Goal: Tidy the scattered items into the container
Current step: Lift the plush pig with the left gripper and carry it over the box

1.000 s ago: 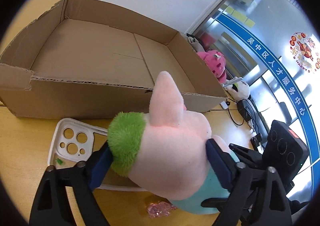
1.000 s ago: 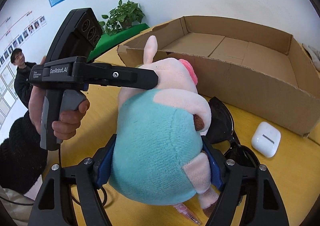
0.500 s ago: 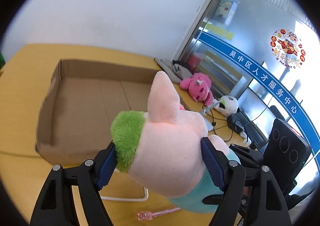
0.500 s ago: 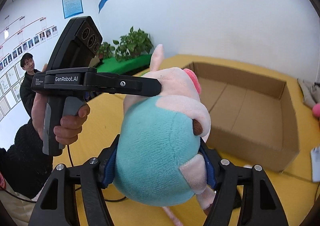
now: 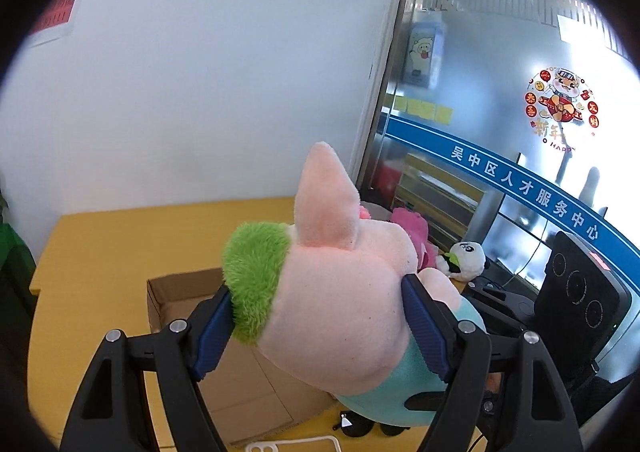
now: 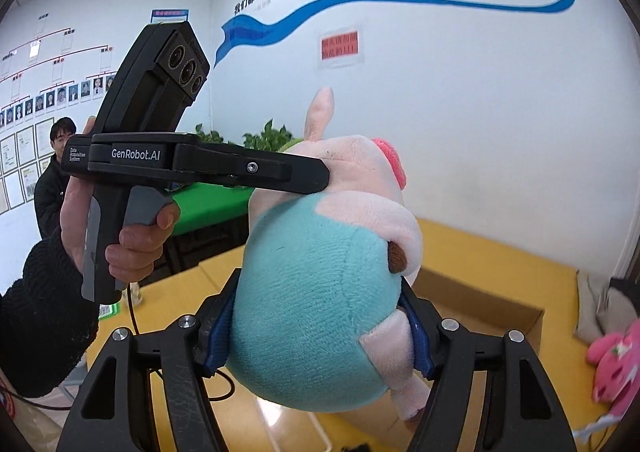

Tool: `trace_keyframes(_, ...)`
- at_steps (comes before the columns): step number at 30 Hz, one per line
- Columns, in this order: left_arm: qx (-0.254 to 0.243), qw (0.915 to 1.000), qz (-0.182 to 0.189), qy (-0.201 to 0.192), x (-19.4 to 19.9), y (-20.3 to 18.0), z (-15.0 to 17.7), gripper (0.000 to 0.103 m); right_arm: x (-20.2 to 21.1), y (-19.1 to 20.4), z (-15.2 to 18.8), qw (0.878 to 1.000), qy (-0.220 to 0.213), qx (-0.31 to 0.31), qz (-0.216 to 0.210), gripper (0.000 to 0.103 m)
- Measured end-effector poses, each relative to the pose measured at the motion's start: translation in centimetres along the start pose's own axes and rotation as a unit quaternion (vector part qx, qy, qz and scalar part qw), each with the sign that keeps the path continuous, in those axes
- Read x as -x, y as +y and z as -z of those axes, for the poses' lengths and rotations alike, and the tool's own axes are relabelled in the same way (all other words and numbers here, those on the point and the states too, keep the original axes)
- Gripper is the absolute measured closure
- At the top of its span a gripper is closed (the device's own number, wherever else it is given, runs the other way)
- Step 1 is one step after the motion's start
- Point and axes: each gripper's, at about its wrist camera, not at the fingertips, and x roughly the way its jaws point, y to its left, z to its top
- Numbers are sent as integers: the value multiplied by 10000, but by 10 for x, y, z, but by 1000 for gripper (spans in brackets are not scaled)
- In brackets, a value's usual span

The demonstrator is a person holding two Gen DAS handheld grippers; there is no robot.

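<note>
A plush pig with a pink head, green tuft and teal body hangs in the air, held by both grippers. My left gripper is shut on its head. My right gripper is shut on its teal body. The left gripper also shows in the right wrist view, pressing the pig's head from the left. The open cardboard box lies on the yellow table below and beyond the pig; its far corner shows in the right wrist view. The pig hides most of the box.
A white phone case and a dark object lie on the table in front of the box. A pink plush and a panda plush sit at the table's right. A person stands at the far left.
Both grippers have lifted the pig well above the table. The box has dropped low in both views and looks smaller, and the wall fills more of each view.
</note>
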Motion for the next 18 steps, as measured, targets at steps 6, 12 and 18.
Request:
trace_keyframes(6, -121, 9994, -281, 133, -19, 27, -41, 25, -30, -25, -36, 9995, -29, -310, 38, 29)
trace_keyframes(12, -51, 9991, -302, 306, -53, 64, -55, 25, -71, -58, -43, 9979, 6, -644, -94, 29)
trace_keyframes(18, 207, 9962, -329, 782, -110, 109, -41, 25, -132, -87, -21, 9928, 394, -1126, -84, 29)
